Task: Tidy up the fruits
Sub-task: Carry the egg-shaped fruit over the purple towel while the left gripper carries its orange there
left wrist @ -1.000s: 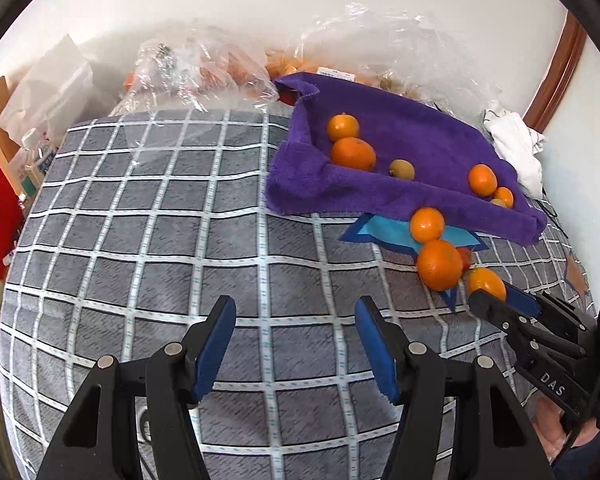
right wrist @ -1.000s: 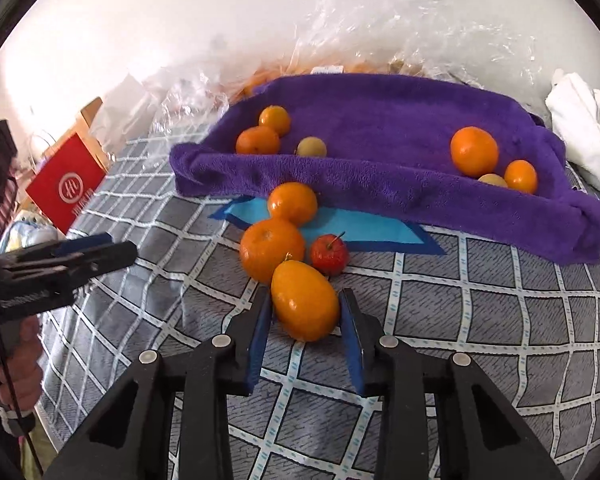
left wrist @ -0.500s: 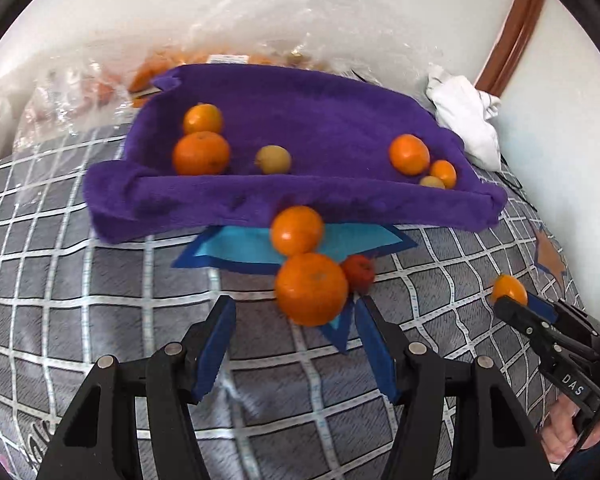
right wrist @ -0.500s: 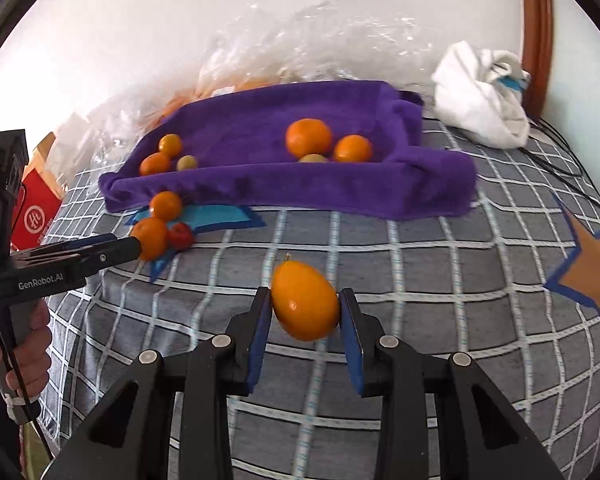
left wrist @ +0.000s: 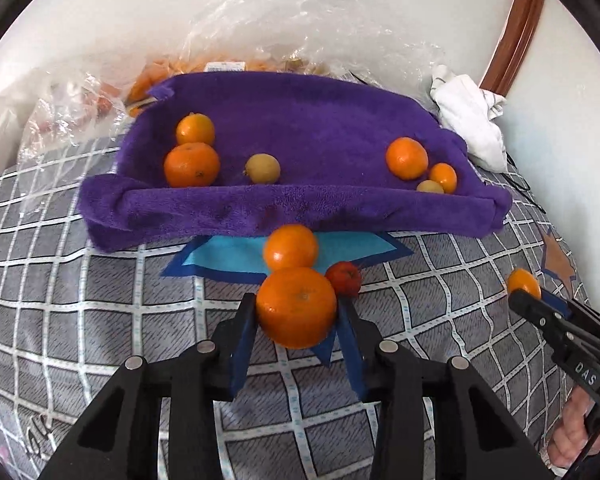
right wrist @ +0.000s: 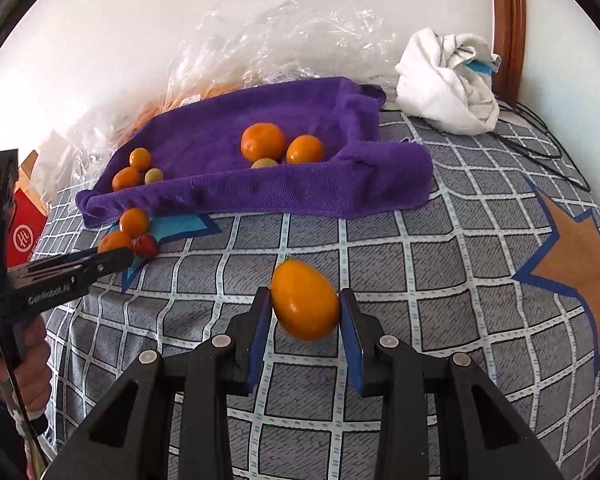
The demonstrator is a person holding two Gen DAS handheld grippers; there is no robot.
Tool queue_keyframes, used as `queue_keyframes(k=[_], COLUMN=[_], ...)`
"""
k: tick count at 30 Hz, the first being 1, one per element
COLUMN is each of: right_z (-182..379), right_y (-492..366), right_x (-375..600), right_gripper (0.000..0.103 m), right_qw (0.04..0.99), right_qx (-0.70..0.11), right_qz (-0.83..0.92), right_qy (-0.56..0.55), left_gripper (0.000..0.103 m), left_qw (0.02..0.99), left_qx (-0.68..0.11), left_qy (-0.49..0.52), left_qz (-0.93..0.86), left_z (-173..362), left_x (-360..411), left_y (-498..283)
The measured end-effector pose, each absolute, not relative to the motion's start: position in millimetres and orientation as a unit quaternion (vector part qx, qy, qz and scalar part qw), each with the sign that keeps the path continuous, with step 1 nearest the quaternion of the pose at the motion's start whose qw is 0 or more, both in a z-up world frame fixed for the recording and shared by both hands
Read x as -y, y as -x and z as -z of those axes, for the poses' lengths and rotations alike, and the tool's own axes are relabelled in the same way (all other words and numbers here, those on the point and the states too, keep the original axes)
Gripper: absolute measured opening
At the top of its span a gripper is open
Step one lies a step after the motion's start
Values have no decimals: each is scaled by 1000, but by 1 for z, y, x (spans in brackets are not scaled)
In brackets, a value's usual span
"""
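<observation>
A large orange (left wrist: 296,306) lies on the checked bedspread in front of the folded purple towel (left wrist: 300,204). My left gripper (left wrist: 296,310) is closing on it, and both blue pads touch its sides. A smaller orange (left wrist: 291,247) and a small red fruit (left wrist: 343,278) lie right behind it. My right gripper (right wrist: 305,304) is shut on an egg-shaped orange fruit (right wrist: 305,300), held just above the bedspread, well to the right of that pile. On the towel (right wrist: 284,192) lie two groups of oranges with small yellowish fruits.
Clear plastic bags (left wrist: 260,40) with more fruit are piled behind the towel against the wall. A crumpled white cloth (right wrist: 448,80) and black cables (right wrist: 540,136) lie at the back right, a red box (right wrist: 24,232) at the left. A hand (right wrist: 16,364) holds the left gripper.
My left gripper swung right to the fruit in front of the towel and its jaws came together around the large orange. My right gripper carried the egg-shaped fruit off to the right.
</observation>
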State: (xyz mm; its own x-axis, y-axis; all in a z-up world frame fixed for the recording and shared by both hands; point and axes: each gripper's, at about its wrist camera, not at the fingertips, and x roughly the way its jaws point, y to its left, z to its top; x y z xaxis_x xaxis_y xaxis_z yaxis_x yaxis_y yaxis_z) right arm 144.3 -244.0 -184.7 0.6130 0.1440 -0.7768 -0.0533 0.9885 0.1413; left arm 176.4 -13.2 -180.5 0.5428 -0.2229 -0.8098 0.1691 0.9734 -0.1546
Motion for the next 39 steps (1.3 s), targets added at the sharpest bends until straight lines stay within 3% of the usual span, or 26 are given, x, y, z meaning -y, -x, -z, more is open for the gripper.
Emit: queue_keyframes(k=[21,39], right_z=[76,61], right_y=[-101,-137], right_x=[224,212], right_gripper=[34,34], right_qw=[932,931], right_qx=[-358,-359], right_qz=[-48,-61], right_qy=[-34,-33], left_gripper=[37,37], left_qw=[915,917], left_qx=[-395,-391], left_qy=[44,48], left_qz=[65,65], left_z=[77,62], left_x=[-23,-28], left_y=[-104,-137])
